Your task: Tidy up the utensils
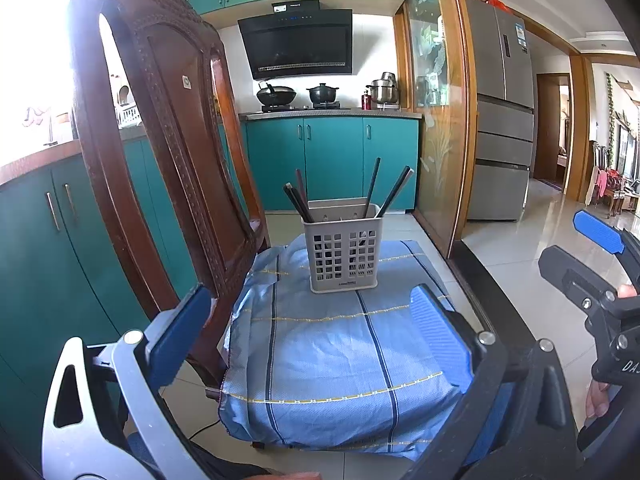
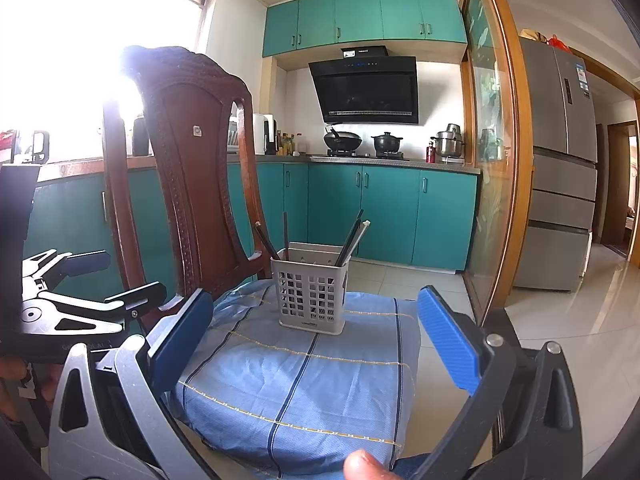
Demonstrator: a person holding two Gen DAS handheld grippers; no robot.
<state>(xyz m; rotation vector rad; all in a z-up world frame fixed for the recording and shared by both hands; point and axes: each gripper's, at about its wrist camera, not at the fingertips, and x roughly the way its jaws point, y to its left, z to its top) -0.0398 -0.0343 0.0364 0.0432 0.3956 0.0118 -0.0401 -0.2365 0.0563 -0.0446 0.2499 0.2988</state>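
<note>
Left gripper [image 1: 312, 332]: fingers spread wide, nothing between them, hovering short of the holder.
Right gripper [image 2: 316, 336]: also spread apart and empty, held back from the holder; its blue pad shows at the right edge of the left wrist view.
Utensil holder [image 1: 344, 248]: grey perforated box, upright, straight ahead of both tools, on the far part of the blue cloth [image 1: 340, 360].
Chopsticks [image 1: 374, 188]: dark sticks standing in the holder, some leaning left, some right; how many, I cannot tell.
Cloth: bare of loose utensils between the tools and the holder.
Chair [image 1: 168, 128]: carved wooden back, ahead and left of the left tool, beside the cloth.
Progress: every utensil in view already sits in the holder, so the task looks finished or nearly so.
Left to do: at most, tidying the splayed sticks.
</note>
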